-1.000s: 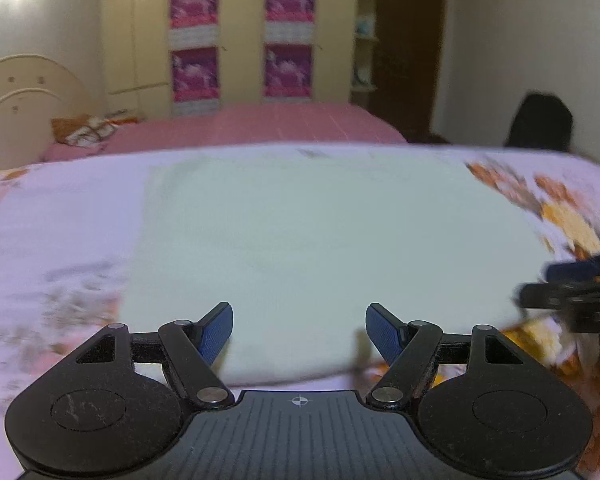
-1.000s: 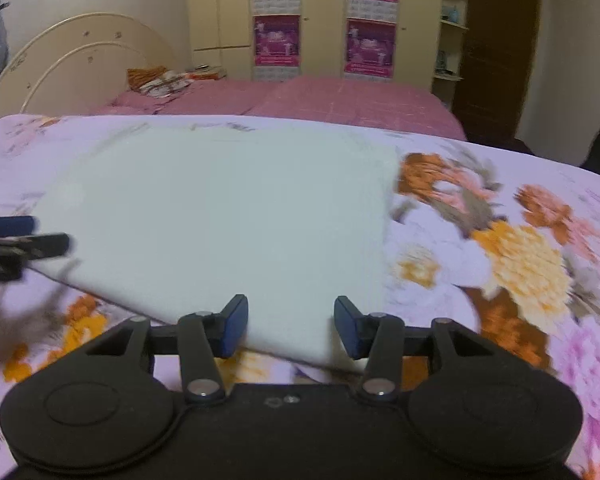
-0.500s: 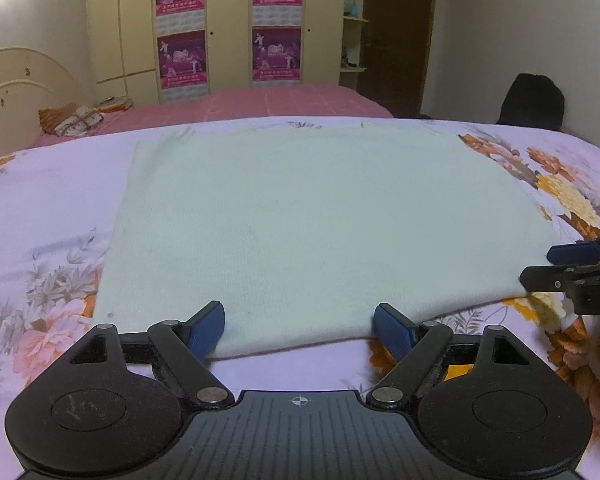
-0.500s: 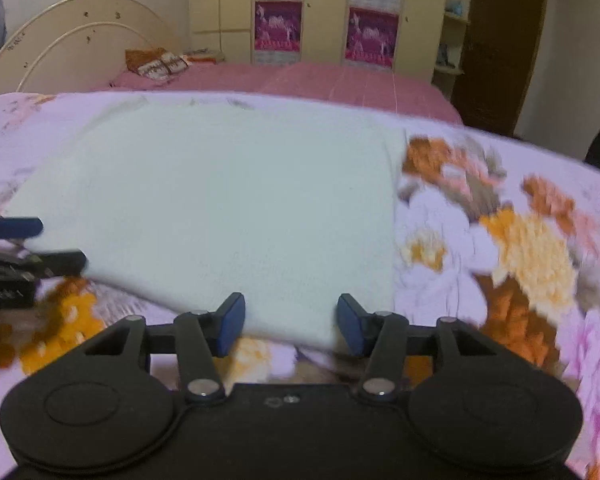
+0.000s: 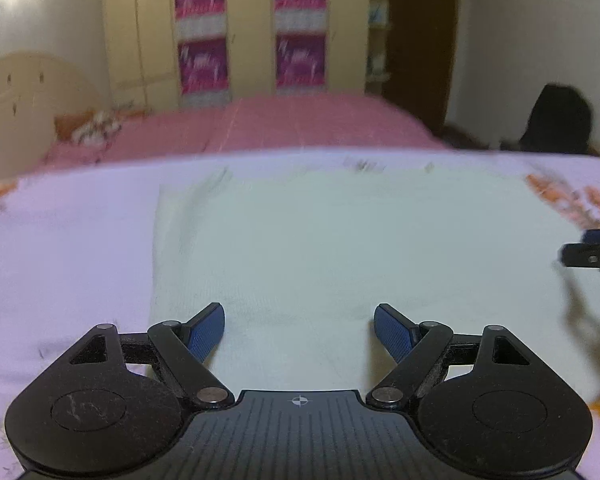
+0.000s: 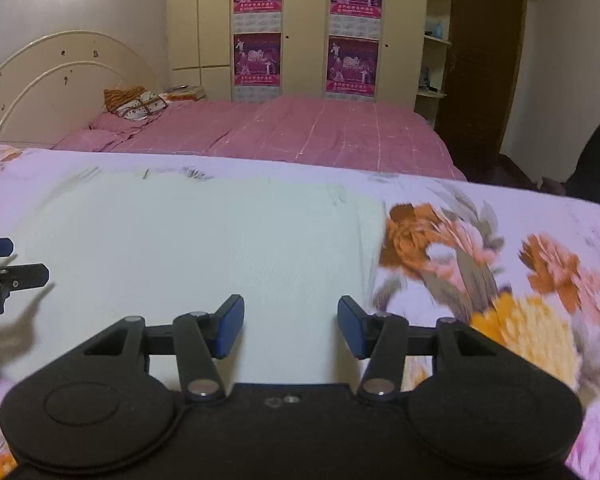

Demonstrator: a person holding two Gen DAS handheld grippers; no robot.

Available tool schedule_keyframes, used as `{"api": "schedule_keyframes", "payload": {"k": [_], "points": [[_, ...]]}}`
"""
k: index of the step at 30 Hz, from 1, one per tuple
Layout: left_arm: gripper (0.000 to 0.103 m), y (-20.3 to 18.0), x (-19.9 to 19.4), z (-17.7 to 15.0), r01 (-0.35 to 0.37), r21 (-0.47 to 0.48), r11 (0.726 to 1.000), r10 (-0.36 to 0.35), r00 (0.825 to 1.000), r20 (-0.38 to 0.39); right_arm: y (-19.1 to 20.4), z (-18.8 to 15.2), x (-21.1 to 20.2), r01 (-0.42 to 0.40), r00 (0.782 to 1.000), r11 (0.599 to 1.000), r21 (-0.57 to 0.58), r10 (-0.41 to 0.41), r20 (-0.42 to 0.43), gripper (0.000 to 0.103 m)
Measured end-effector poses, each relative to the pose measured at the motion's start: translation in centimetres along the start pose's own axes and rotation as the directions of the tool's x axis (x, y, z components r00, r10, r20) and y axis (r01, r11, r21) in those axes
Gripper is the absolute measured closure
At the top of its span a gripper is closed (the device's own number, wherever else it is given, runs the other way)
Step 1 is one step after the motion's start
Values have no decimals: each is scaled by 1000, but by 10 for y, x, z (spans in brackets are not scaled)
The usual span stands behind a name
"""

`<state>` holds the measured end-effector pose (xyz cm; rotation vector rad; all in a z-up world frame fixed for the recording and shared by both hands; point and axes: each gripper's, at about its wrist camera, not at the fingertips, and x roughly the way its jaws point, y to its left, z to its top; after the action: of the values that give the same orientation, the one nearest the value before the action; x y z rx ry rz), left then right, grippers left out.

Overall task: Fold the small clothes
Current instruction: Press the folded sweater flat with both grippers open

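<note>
A pale green-white garment (image 5: 340, 248) lies flat as a rectangle on the floral bedsheet (image 5: 60, 264); it also shows in the right wrist view (image 6: 188, 248). My left gripper (image 5: 299, 332) is open and empty over the garment's near left part. My right gripper (image 6: 290, 326) is open and empty over the garment's near right part, close to its right edge. Each gripper shows at the other view's side: the right gripper (image 5: 596, 256) and the left gripper (image 6: 4, 272).
A pink bed (image 6: 284, 128) with a cushion (image 6: 134, 102) lies beyond the sheet. A wardrobe with posters (image 6: 304, 28) stands at the back, a curved headboard (image 6: 60, 76) to the left, and a dark object (image 5: 556, 120) far right.
Both grippers have moved forward over the garment's near edge; half a second ago their fingertips were at that edge. Both stay open.
</note>
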<state>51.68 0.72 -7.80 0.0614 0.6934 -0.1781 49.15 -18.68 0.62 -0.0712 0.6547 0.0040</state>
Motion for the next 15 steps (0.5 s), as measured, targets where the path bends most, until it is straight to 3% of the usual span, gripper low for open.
{"api": "schedule_keyframes", "payload": {"k": [5, 9, 12, 14, 15], "points": [[17, 3, 5, -9, 16, 24, 1000, -16, 1000, 13, -11, -8, 21, 36, 997, 998, -44, -39, -61, 46], [17, 1, -13, -6, 13, 4, 1000, -13, 1000, 16, -22, -12, 17, 13, 998, 1000, 27, -12, -61, 47], [18, 16, -45, -15, 26, -51, 998, -23, 998, 65, -18, -14, -6, 15, 1000, 1000, 21, -15, -1, 57], [18, 31, -65, -30, 35, -151, 988, -25, 997, 71, -19, -19, -22, -16, 999, 1000, 25, 15, 29, 73], [20, 41, -75, -41, 47, -229, 972, -31, 997, 75, -18, -22, -31, -28, 999, 999, 25, 27, 36, 76]]}}
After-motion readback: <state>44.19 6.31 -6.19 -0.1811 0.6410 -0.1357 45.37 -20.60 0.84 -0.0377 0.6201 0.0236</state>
